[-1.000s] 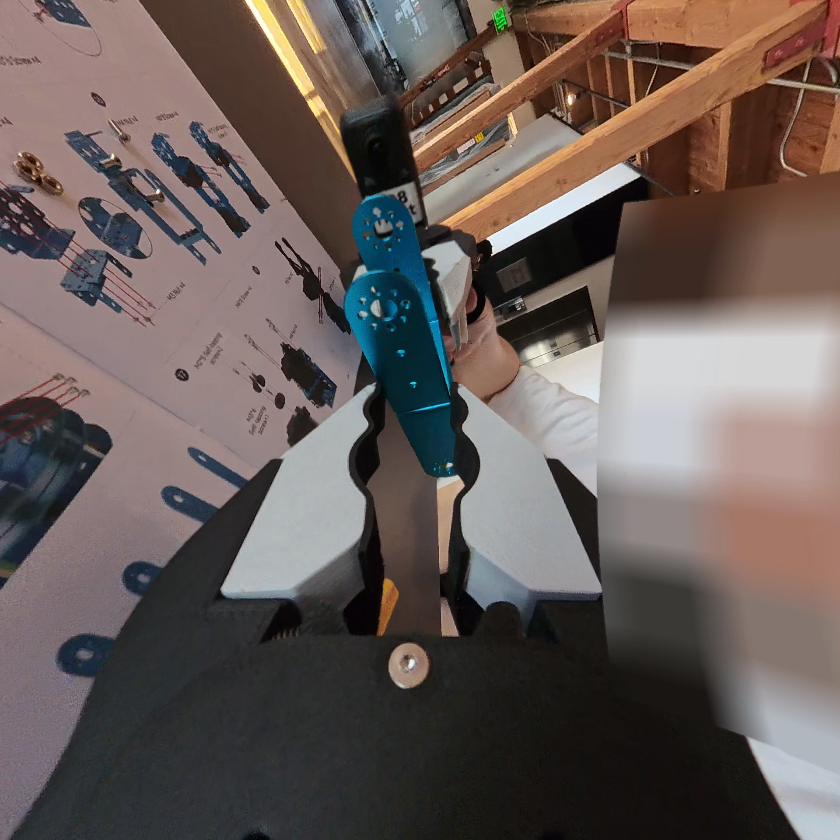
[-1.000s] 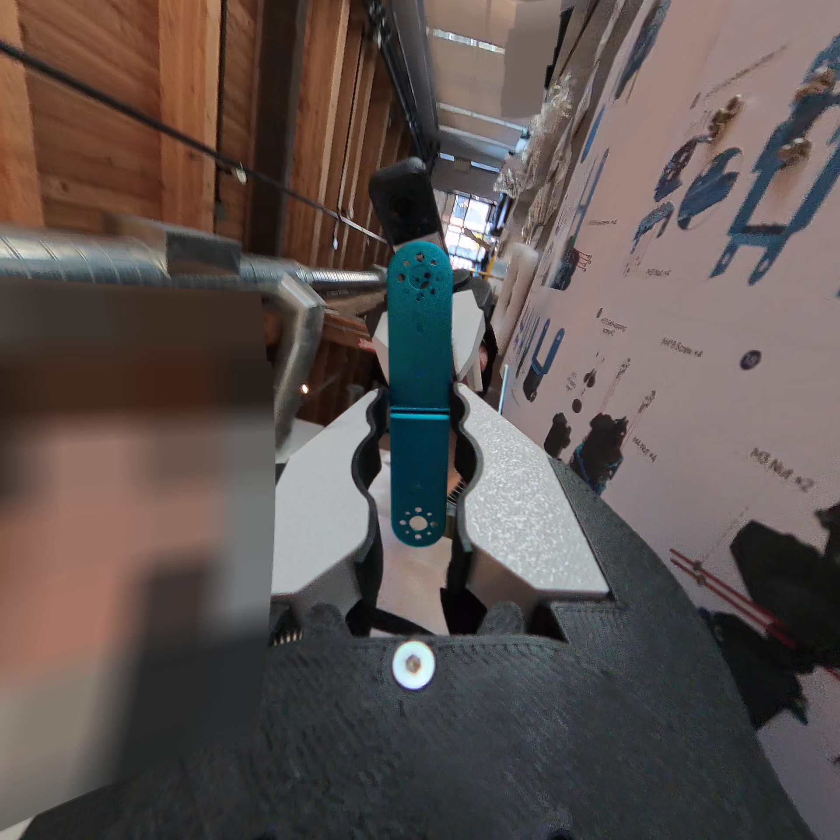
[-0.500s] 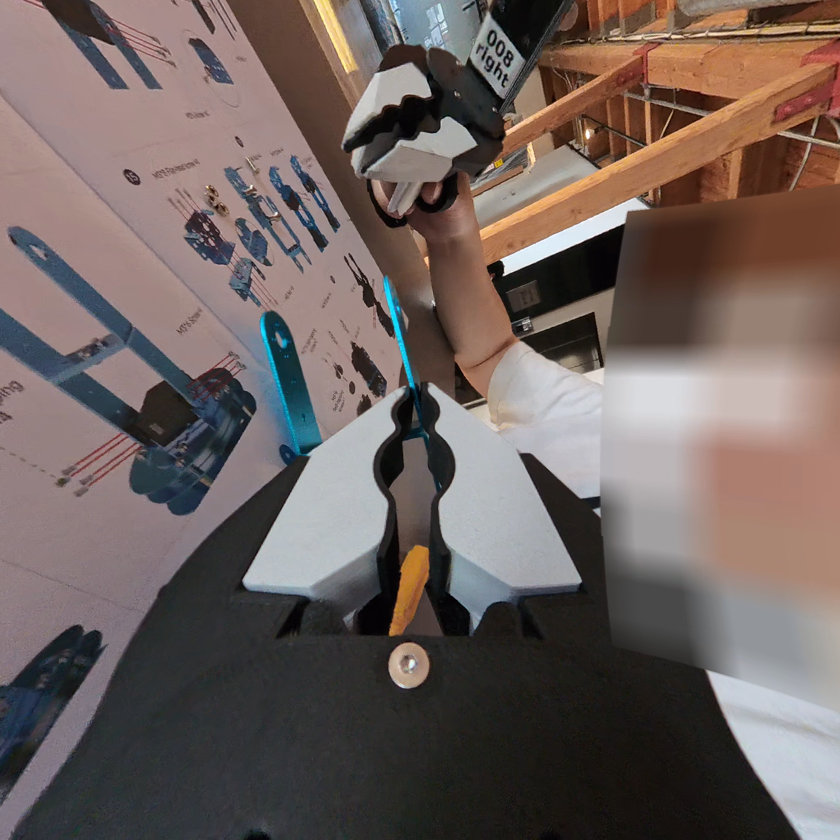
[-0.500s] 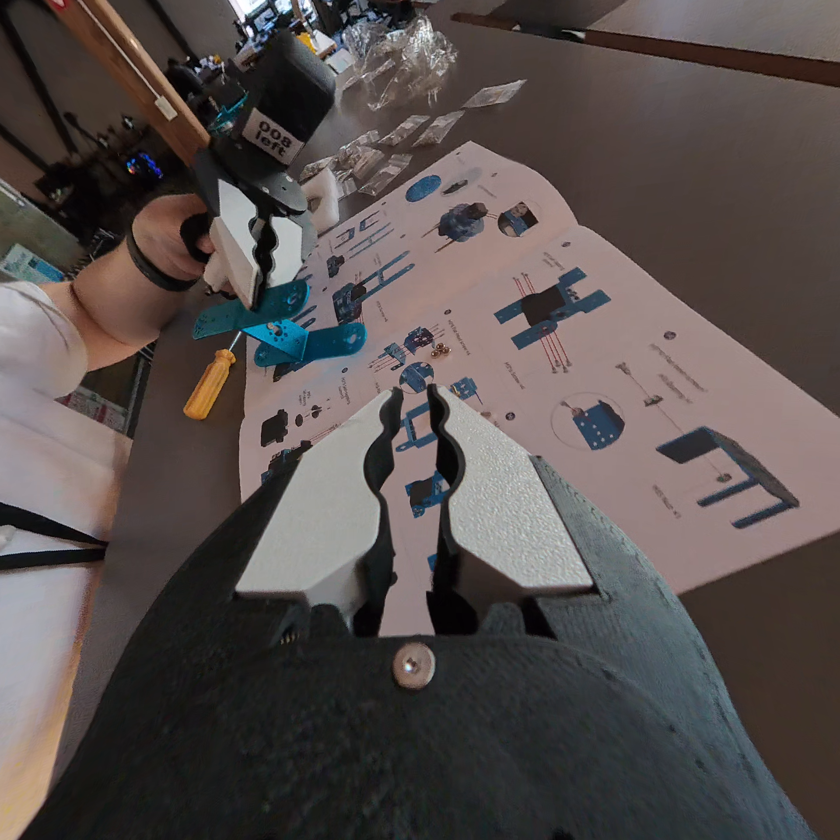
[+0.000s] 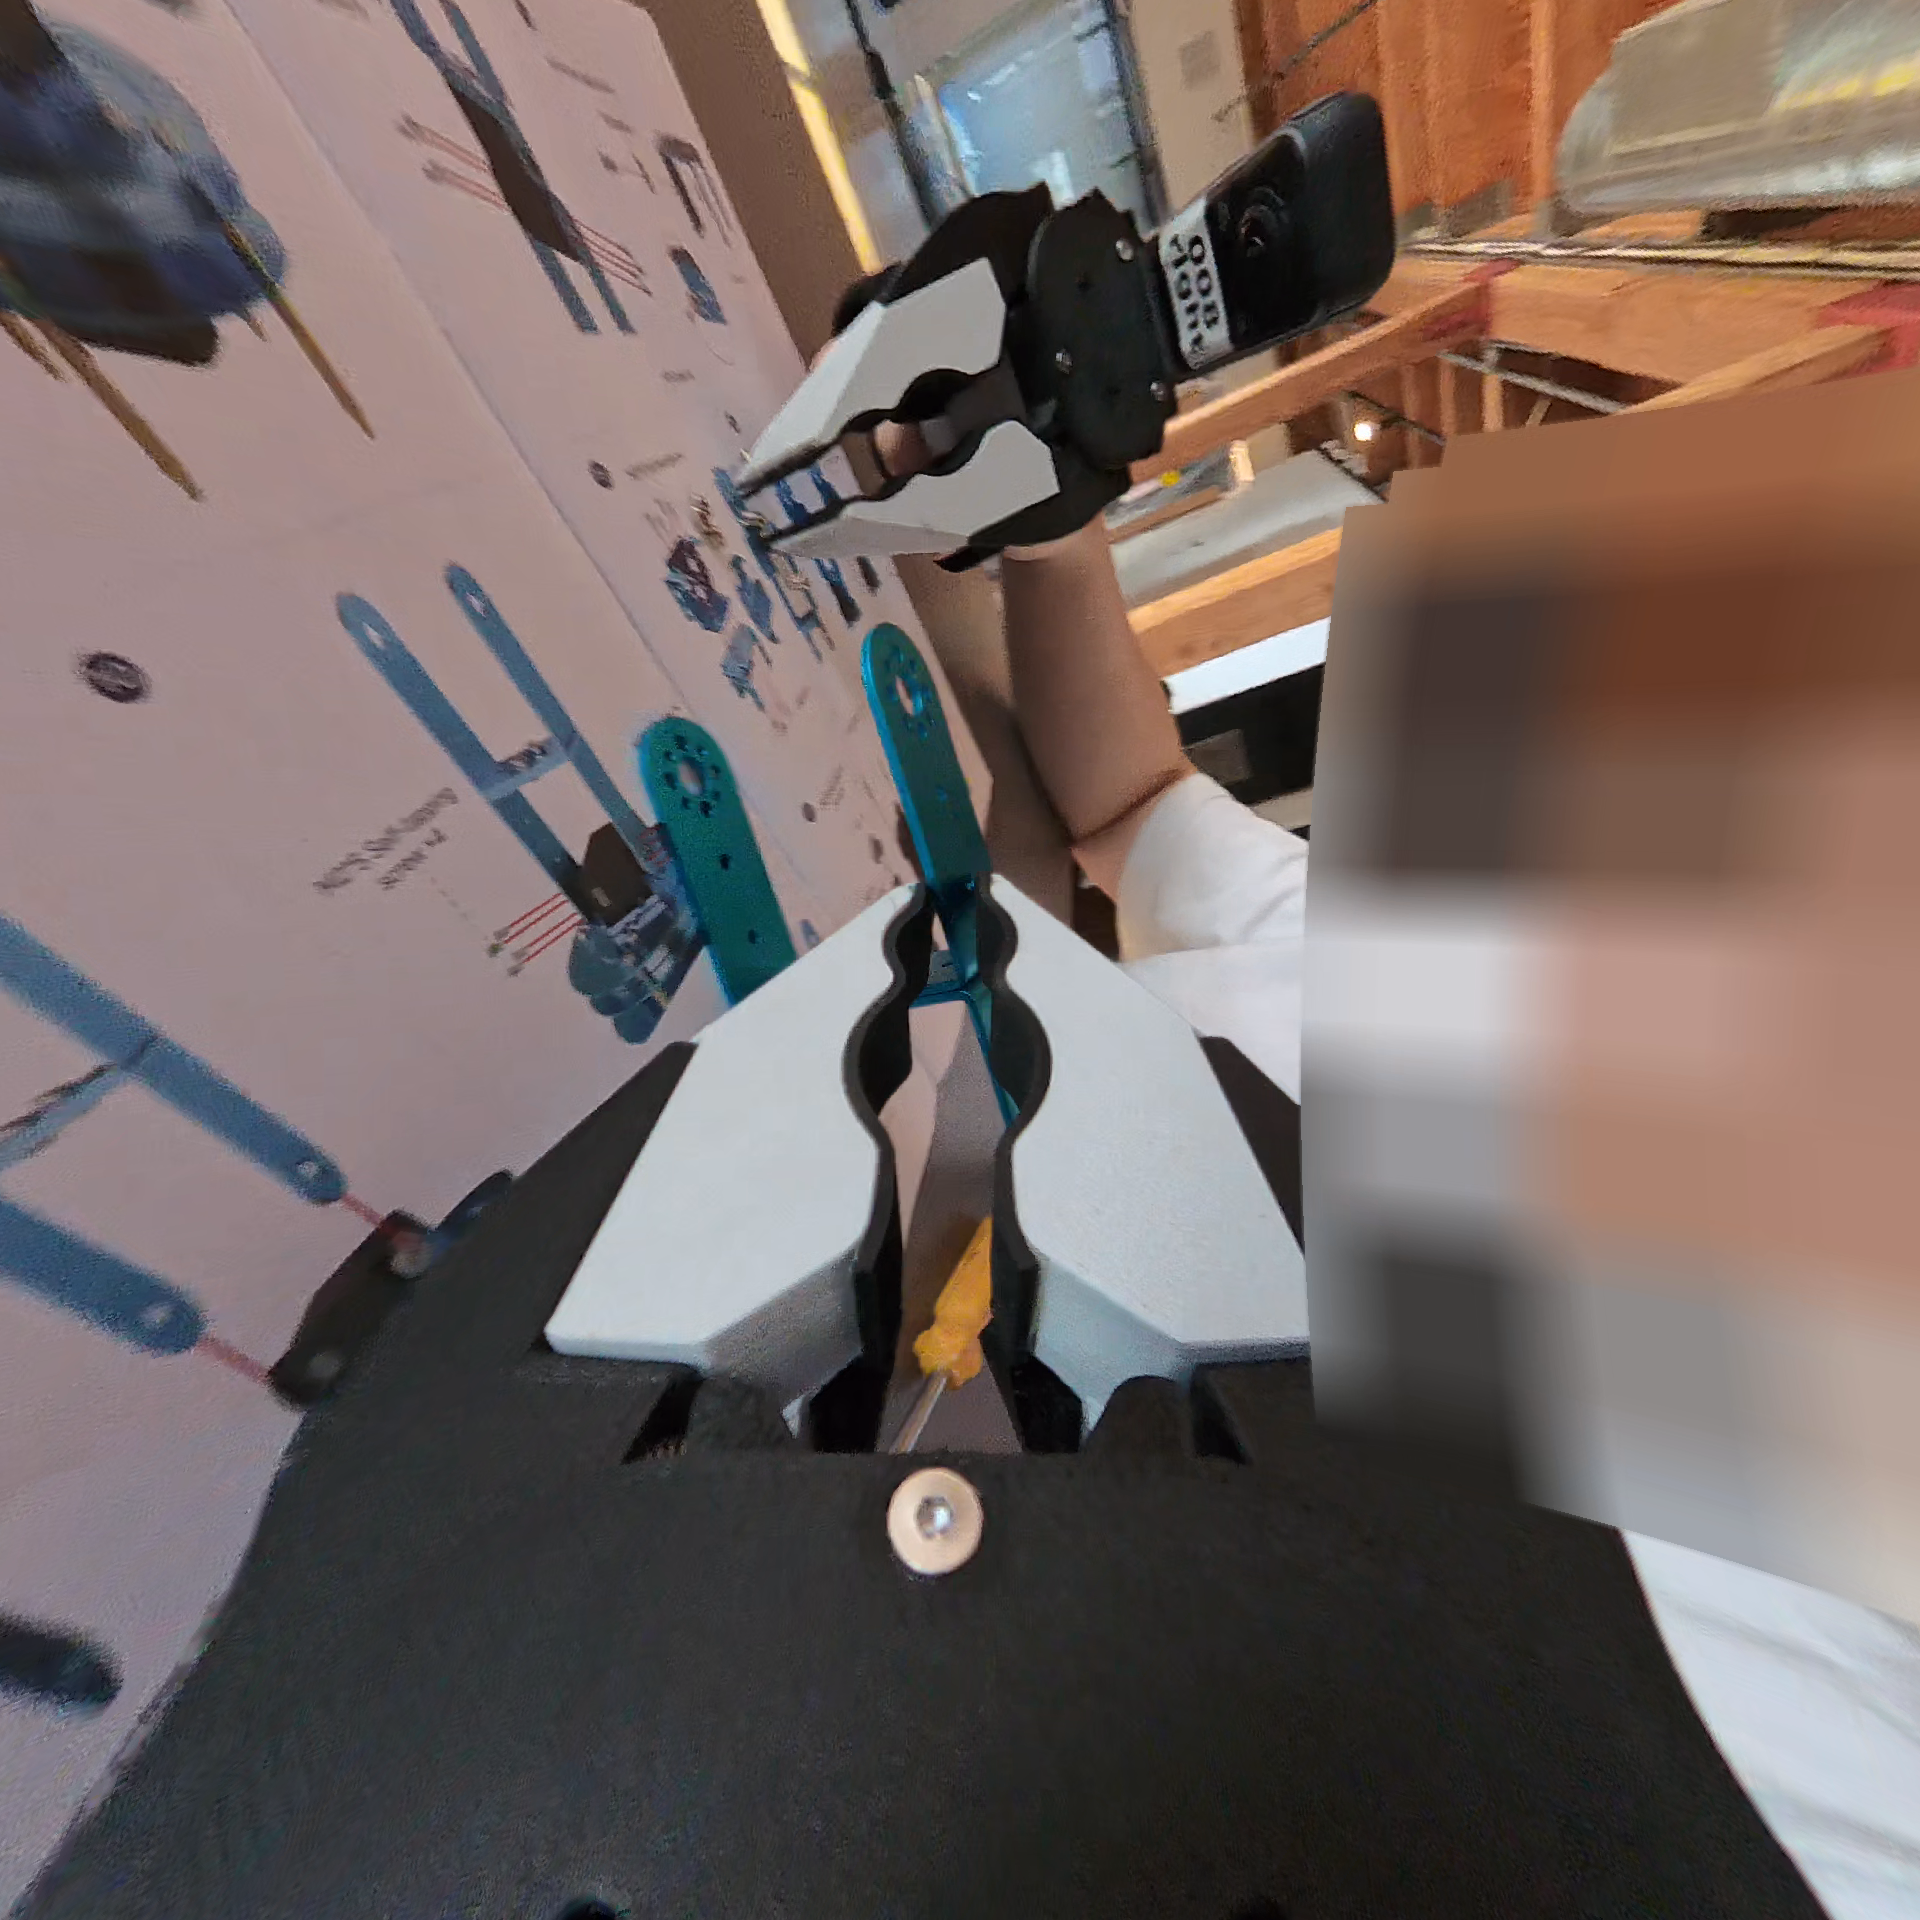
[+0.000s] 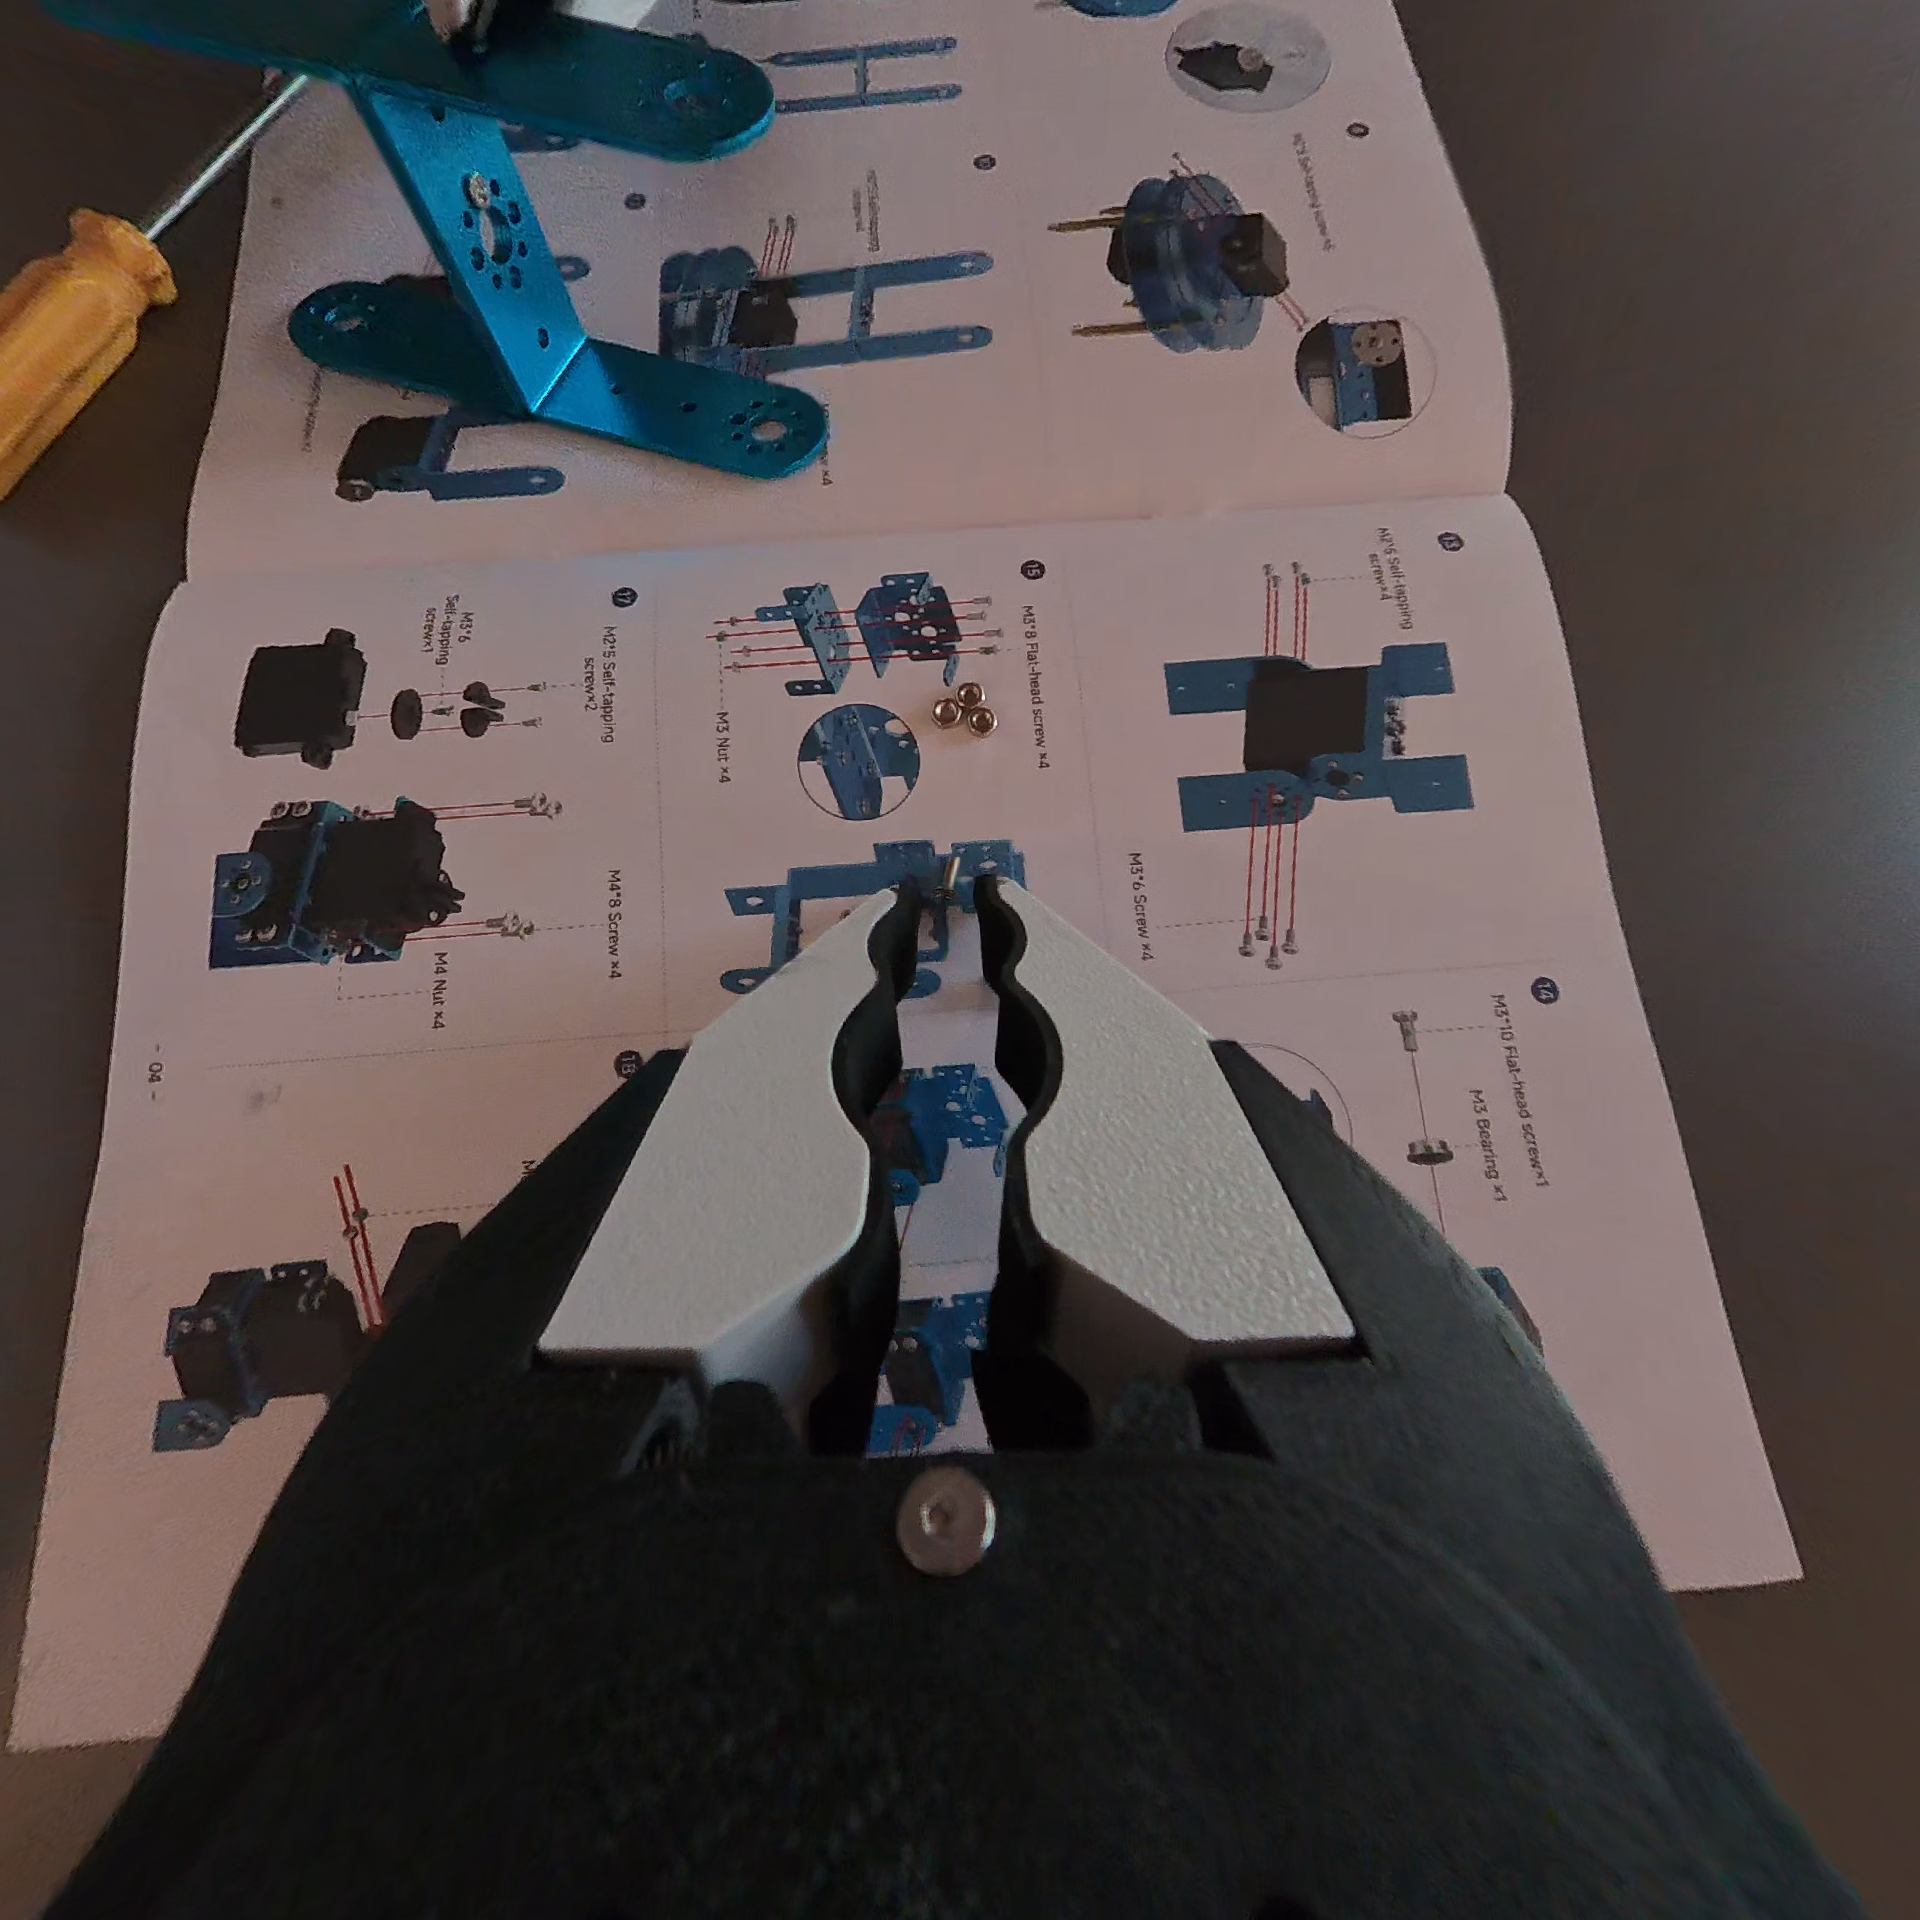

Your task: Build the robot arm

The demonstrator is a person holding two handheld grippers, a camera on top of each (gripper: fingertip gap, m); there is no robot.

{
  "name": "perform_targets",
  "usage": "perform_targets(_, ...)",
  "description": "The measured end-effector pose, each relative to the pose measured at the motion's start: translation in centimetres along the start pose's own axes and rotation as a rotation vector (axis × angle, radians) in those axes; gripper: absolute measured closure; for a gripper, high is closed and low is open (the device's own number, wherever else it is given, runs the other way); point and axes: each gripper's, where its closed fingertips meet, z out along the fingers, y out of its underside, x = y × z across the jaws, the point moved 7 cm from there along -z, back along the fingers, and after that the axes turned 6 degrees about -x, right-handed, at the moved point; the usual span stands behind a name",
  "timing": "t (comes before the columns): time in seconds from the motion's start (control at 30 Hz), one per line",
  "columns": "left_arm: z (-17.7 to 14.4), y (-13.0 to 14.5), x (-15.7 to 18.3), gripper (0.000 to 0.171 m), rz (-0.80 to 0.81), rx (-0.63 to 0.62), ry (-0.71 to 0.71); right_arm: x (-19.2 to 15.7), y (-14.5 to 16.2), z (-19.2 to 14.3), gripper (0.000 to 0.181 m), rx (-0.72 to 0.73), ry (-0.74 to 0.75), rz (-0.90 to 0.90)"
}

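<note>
My left gripper [image 5: 956, 904] is shut on a blue metal bracket [image 5: 920, 748]. It holds the bracket tilted, with the lower arms on the printed instruction sheet [image 6: 416, 1091]. The bracket also shows at the top left of the right wrist view [image 6: 499, 301]. My right gripper [image 6: 940, 894] is open, its tips down at the sheet. A small screw [image 6: 945, 885] lies between the tips. Three small nuts [image 6: 964, 712] lie just beyond them. The right gripper also shows in the left wrist view [image 5: 753, 509], beyond the bracket.
A yellow-handled screwdriver [image 6: 73, 312] lies on the dark table [image 6: 1714, 416] left of the sheet, near the bracket. It also shows between my left fingers [image 5: 956, 1320]. A person's forearm [image 5: 1049, 727] and white sleeve are behind the right gripper. My right fingertips sit around 15 centimeters from my left ones. To reach the yellow-handled screwdriver [image 6: 73, 312] in a straight line is about 12 centimeters for my left fingers, about 20 centimeters for my right.
One second ago both grippers held the bracket up in the air. The right gripper let go and went down to the screw on the sheet. The left lowered the bracket onto the sheet.
</note>
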Motion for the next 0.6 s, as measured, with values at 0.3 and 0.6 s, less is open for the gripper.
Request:
perform_targets(0.3,-3.3,-0.2,-0.4,0.159,0.075,0.045,-0.243,0.5,0.3,0.1,0.173,0.060,-0.090,0.121)
perform_targets(0.6,-2.6,0.2,0.0,0.135,0.069,0.016,-0.208,0.3,0.2,0.2,0.177,0.068,-0.053,0.116)
